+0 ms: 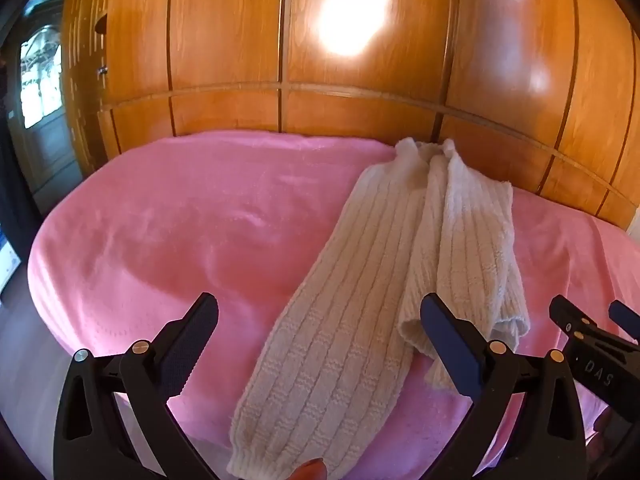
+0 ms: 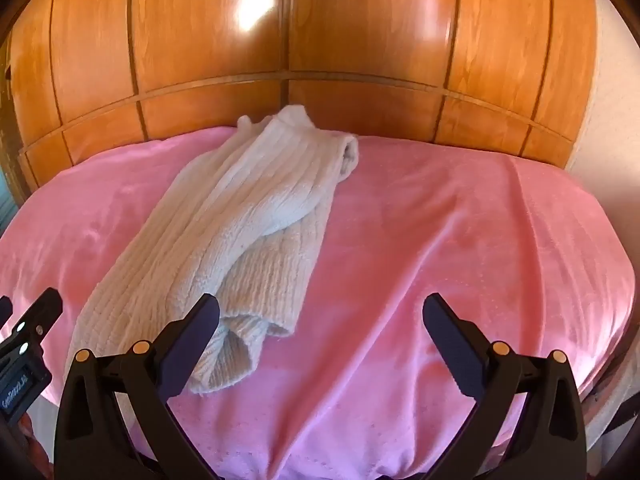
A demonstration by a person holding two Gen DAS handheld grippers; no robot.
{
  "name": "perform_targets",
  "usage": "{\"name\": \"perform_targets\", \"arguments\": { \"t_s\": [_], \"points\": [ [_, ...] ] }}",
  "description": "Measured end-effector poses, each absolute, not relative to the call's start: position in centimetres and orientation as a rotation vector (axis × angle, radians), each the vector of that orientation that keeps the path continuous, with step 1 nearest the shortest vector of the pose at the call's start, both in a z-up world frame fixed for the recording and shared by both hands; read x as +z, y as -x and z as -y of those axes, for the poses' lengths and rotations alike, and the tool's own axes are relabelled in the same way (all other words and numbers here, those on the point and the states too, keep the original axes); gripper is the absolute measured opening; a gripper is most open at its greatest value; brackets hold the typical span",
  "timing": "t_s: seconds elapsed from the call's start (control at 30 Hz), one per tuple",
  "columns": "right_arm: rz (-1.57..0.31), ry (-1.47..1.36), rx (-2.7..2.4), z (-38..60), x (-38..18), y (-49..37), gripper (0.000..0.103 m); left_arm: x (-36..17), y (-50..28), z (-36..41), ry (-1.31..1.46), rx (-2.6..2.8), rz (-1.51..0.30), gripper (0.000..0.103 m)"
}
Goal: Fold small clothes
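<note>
Behind the bed stands a glossy wooden wardrobe, its panels catching a bright glare. A pink blanket covers the bed, bare to either side of the cream knitted sweater, which lies lengthwise down the middle, folded narrow, a sleeve on top. Both tongs hover over the near edge: the left gripper and the right gripper gape wide, holding nothing.

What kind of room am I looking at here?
Most likely a bedroom at home. A pink blanket covers what looks like a bed, tall wooden wardrobe doors stand right behind it, and a cream knitted sweater lies on the blanket ready for folding.
</note>
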State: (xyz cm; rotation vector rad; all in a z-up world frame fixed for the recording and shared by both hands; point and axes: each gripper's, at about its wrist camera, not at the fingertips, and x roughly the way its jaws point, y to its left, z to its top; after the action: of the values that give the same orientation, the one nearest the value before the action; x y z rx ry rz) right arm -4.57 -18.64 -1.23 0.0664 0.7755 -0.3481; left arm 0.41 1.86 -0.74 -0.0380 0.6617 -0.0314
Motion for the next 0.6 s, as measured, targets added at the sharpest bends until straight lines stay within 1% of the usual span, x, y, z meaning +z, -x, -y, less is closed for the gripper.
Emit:
{"name": "perform_targets", "arguments": {
  "t_s": [0.23,0.6],
  "points": [
    [-0.695,-0.087,-0.307,17.7,1.8,5.5,0.101,2.3,1.4,-1.9,0.043,-0.033,-0.548,0.100],
    [-0.665,-0.075,-0.267,16.9,2.5,6.6,0.101,3.2,3.7,-2.5,0.037,-0.015,-0.511,0.100]
  ]
}}
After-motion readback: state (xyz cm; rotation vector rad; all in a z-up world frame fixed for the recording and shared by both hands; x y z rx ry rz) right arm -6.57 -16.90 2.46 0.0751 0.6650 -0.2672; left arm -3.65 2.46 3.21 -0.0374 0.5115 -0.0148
